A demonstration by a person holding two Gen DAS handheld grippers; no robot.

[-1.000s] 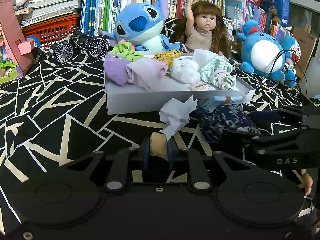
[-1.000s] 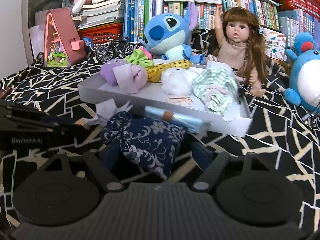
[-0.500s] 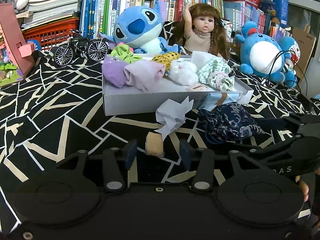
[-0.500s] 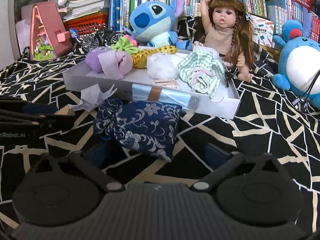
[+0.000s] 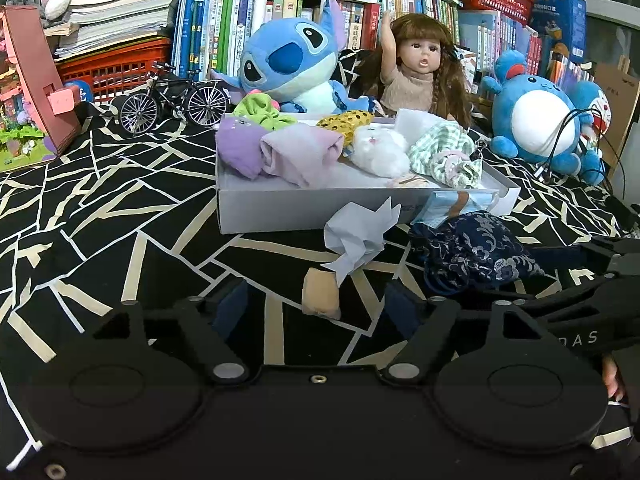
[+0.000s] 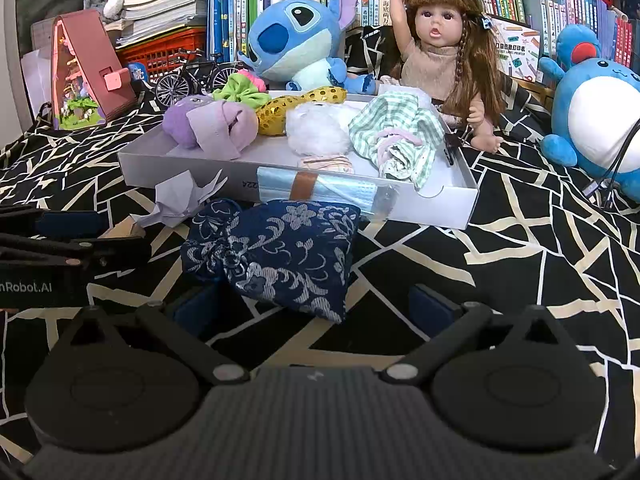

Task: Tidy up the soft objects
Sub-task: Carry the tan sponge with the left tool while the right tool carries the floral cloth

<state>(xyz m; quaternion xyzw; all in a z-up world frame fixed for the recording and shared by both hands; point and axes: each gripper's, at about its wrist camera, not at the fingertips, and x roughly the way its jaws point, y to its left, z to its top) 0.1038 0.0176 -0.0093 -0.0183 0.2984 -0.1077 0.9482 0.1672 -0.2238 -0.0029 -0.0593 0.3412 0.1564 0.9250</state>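
Navy floral cloth pouch (image 6: 276,252) lay ungrasped before the white tray (image 6: 448,204); both tongs (image 5: 316,300) (image 6: 316,304) stood apart; next, clamp and lift it.

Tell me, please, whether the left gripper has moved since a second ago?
Yes. The left gripper has opened and let go of the small tan roll, and it has backed away from the white box, which now sits higher in its view.

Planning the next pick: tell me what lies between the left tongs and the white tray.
In the left wrist view, a small tan roll and crumpled white paper lie between the left tongs and the white tray.
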